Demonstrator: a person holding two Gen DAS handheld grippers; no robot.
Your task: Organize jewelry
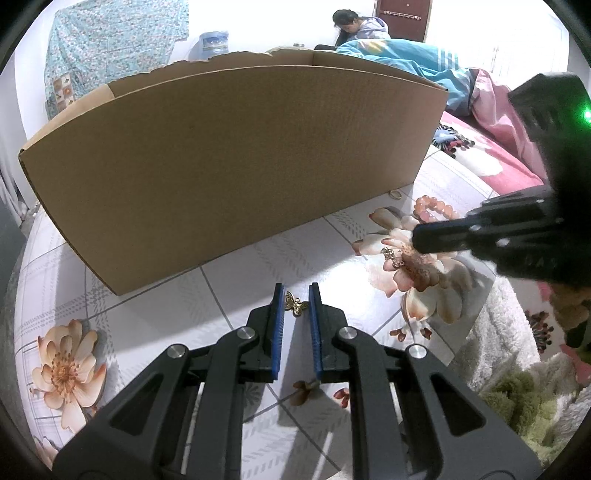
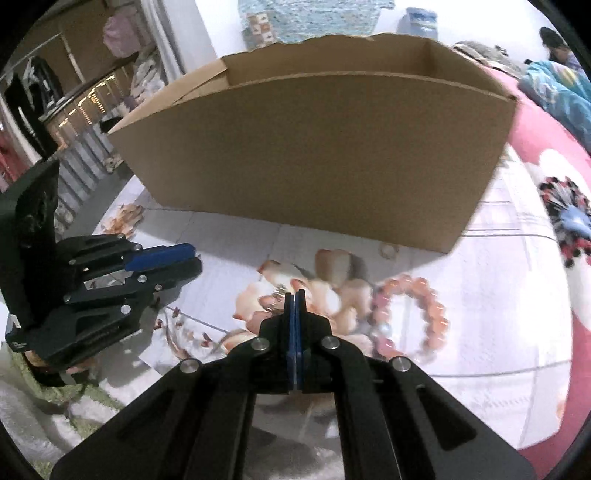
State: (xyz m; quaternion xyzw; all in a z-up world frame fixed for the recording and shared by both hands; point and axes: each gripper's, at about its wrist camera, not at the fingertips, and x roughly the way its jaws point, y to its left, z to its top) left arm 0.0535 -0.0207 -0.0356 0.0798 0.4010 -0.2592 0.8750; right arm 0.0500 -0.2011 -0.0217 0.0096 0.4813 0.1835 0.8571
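My left gripper (image 1: 296, 291) hangs over the flower-print sheet (image 1: 155, 317), its blue pads close together on a small gold butterfly pendant (image 1: 295, 303). My right gripper (image 2: 295, 295) is shut, pads pressed together with nothing visible between them. Its tips are just right of a small gold charm (image 2: 275, 295) lying on a printed flower. In the left wrist view the right gripper (image 1: 417, 240) comes in from the right beside that charm (image 1: 392, 256). A pink bead bracelet (image 2: 439, 317) (image 1: 434, 206) lies to the right. A thin gold ring (image 1: 395, 194) (image 2: 388, 251) rests by the cardboard box (image 1: 236, 177) (image 2: 314, 155).
The tall open cardboard box stands right behind the jewelry. A fluffy green and white cloth (image 1: 517, 398) lies at the near right. Pink bedding (image 1: 498, 122) and a blue blanket (image 1: 406, 55) lie behind, with a person (image 1: 347, 22) sitting at the back. The left gripper (image 2: 194, 258) is at left.
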